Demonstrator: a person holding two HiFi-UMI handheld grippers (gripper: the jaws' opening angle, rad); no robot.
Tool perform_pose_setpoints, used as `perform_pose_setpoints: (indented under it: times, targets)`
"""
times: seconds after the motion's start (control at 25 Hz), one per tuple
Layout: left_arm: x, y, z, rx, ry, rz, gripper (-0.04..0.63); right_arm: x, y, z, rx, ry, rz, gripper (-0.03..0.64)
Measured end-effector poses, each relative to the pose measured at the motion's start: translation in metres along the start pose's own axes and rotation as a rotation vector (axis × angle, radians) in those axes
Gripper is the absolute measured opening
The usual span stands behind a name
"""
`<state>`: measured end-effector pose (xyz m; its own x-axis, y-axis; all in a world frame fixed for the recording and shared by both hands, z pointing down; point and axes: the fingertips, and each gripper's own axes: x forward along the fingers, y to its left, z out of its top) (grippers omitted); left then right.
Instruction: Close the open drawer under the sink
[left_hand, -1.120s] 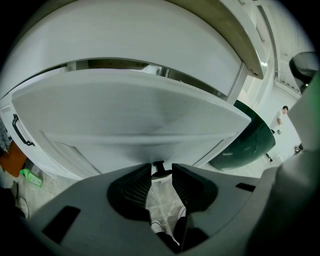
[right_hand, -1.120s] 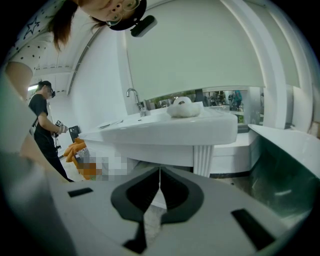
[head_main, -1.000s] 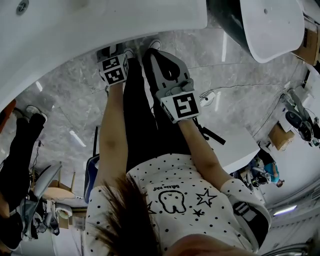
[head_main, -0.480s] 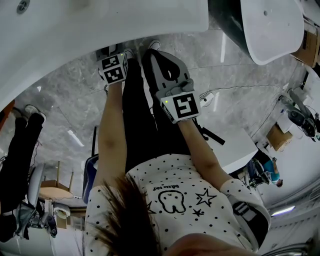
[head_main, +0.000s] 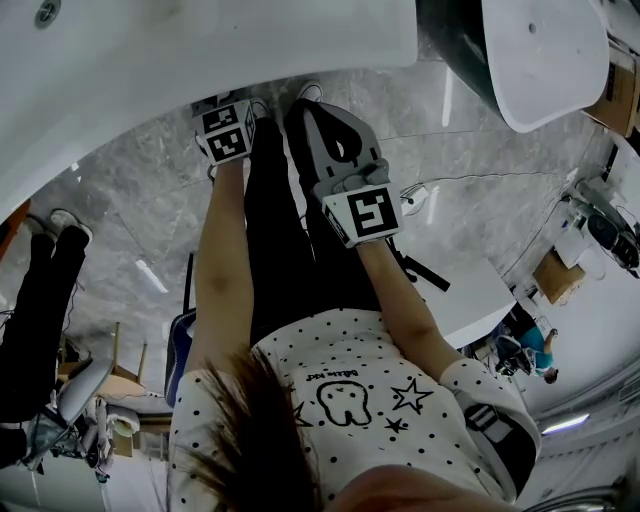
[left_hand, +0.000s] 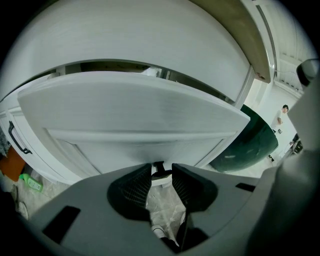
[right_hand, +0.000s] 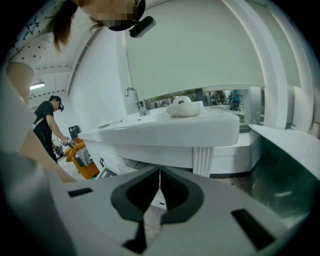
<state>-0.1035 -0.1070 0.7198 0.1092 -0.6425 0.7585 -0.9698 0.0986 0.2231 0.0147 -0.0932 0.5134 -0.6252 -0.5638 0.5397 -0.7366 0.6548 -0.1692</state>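
In the left gripper view the white drawer front (left_hand: 135, 115) stands pulled out under the sink counter, with a dark gap above it. Its small dark handle (left_hand: 158, 170) shows just past my left gripper (left_hand: 161, 176), whose jaws stand apart and open with the handle in the gap between the fingertips. In the head view only that gripper's marker cube (head_main: 228, 135) shows, at the edge of the white counter (head_main: 200, 50). My right gripper (head_main: 305, 110) hangs beside it over the floor, shut and holding nothing (right_hand: 160, 172).
The right gripper view looks at a white pedestal sink (right_hand: 165, 132) with a faucet (right_hand: 134, 97) and a white bundle (right_hand: 183, 107) on it. A dark green tub (left_hand: 250, 140) stands right of the cabinet. A person in black (right_hand: 50, 125) works by an orange object (right_hand: 82, 160).
My left gripper's cube has crept slightly toward the counter edge. The bystander's legs and gear at the left of the head view have shifted. The right gripper has stayed put.
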Motion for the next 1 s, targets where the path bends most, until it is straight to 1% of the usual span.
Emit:
perform_pose_setpoints:
  times: [1.0]
  targets:
    - [0.0026,0.0042,0.0061,0.001,-0.008,0.002,0.13,0.0019,-0.0009,0.0023,0.002,-0.005,-0.001,0.015]
